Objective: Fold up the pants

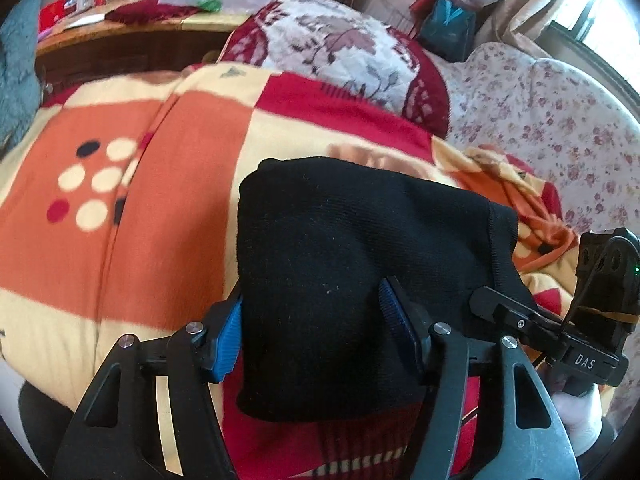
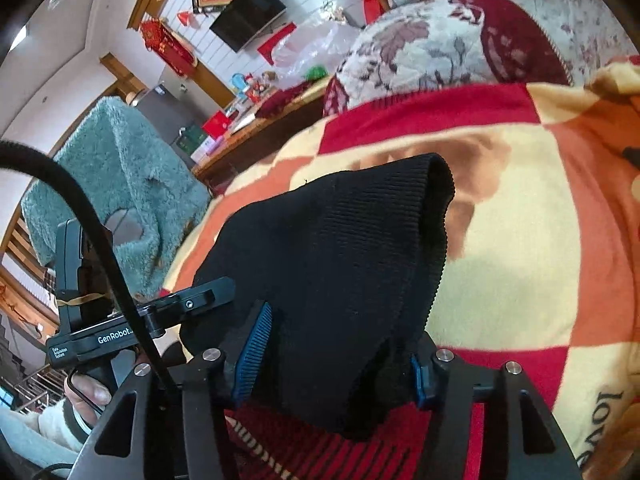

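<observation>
Black ribbed knit pants (image 1: 340, 240) lie folded in a thick bundle on an orange, red and cream blanket (image 1: 140, 220). In the left wrist view my left gripper (image 1: 312, 300) is shut on the near part of the bundle, with both blue pads against the cloth. The bundle's lower edge hangs free above the blanket. A finger (image 1: 504, 312) of the right gripper reaches in at the bundle's right edge. In the right wrist view my right gripper (image 2: 340, 340) is shut on the pants (image 2: 340, 240), whose ribbed cuff points away. A finger (image 2: 200, 296) of the left gripper shows at the left.
A floral red-and-white cushion (image 1: 340, 48) lies beyond the blanket (image 2: 520, 240). Behind it a wooden table (image 1: 120, 36) holds boxes and a plastic bag. A teal fluffy cloth (image 2: 120, 168) hangs at the left, a flowered sheet (image 1: 560, 120) covers the right. A person's hand (image 2: 88, 392) grips a handle.
</observation>
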The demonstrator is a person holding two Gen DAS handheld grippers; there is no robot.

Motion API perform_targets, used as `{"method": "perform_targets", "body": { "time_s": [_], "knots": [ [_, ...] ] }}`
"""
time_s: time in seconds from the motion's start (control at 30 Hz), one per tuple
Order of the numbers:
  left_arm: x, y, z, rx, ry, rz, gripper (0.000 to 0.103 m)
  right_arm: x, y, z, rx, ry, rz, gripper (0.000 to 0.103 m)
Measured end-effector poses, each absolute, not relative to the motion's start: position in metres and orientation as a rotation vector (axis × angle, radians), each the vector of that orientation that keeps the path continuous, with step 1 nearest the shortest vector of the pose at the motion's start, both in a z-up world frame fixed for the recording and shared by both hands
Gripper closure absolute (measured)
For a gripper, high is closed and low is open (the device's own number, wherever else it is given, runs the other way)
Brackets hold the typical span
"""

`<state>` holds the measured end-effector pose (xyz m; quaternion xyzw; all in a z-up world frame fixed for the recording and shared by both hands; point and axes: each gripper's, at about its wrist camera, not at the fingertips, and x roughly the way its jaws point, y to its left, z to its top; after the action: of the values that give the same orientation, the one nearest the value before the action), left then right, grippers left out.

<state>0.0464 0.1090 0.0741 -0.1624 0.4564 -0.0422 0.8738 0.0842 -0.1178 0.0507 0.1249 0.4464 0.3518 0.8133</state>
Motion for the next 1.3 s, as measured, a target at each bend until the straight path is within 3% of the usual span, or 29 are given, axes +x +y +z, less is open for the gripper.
{"method": "perform_targets", "body": {
  "time_s": [0.5, 0.93, 1.07, 1.3],
  "knots": [
    [0.113, 0.076, 0.108, -0.252, 0.880, -0.148, 0.039, 0.130, -0.142, 0.091, 0.264, 0.865, 0.677, 0.046],
    [0.147, 0.067, 0.042, -0.279, 1.026, -0.082, 0.038, 0.183, -0.151, 0.035, 0.177, 0.984, 0.524, 0.046],
    [0.148, 0.070, 0.040, -0.296, 1.012, -0.075, 0.031, 0.188, -0.162, 0.024, 0.185, 0.981, 0.499, 0.033],
    [0.145, 0.069, 0.051, -0.284, 1.007, -0.050, 0.031, 0.178, -0.172, 0.048, 0.174, 0.951, 0.458, 0.033]
  ]
}}
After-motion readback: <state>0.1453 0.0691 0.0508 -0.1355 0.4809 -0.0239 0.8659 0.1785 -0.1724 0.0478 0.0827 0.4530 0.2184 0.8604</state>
